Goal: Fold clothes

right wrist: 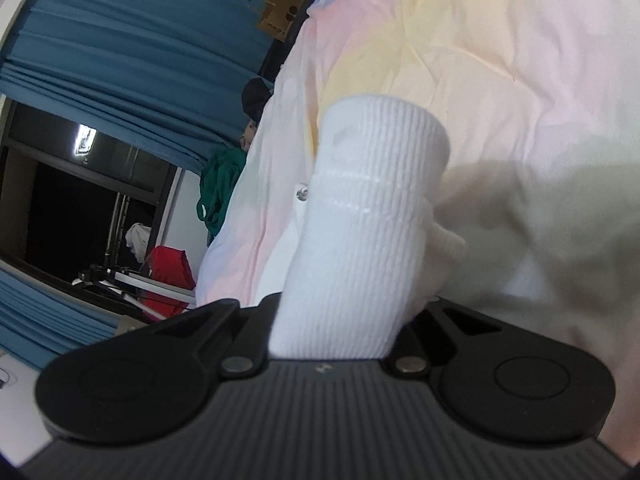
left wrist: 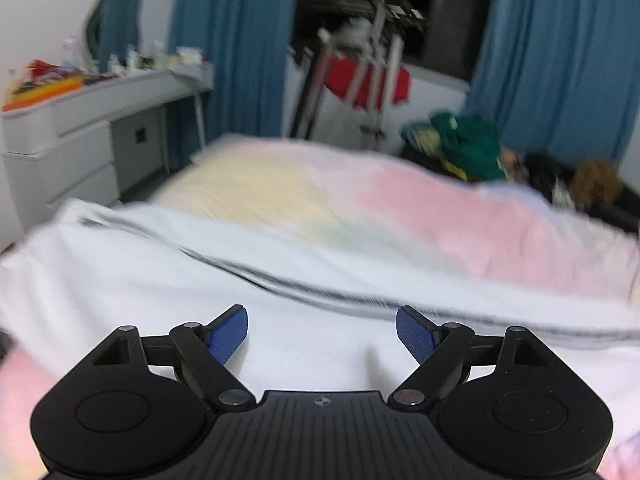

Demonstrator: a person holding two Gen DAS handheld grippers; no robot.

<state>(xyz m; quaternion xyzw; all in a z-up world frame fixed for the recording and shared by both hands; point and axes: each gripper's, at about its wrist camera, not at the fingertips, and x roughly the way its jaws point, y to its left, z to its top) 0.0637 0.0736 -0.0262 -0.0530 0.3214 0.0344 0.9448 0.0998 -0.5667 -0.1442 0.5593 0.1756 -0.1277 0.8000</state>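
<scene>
A white garment with thin dark stripes lies spread on the pastel bed cover. My left gripper is open and empty just above the white cloth, its blue pads wide apart. In the right wrist view, which is rolled sideways, a white ribbed cuff of a garment sticks out from between the jaws of my right gripper. The fingertips are hidden under the cloth. Cream cloth hangs to the right of the cuff.
A white dresser with clutter stands to the left of the bed. A drying rack with a red cloth stands beyond the bed by blue curtains. A pile with green clothes lies at the bed's far right.
</scene>
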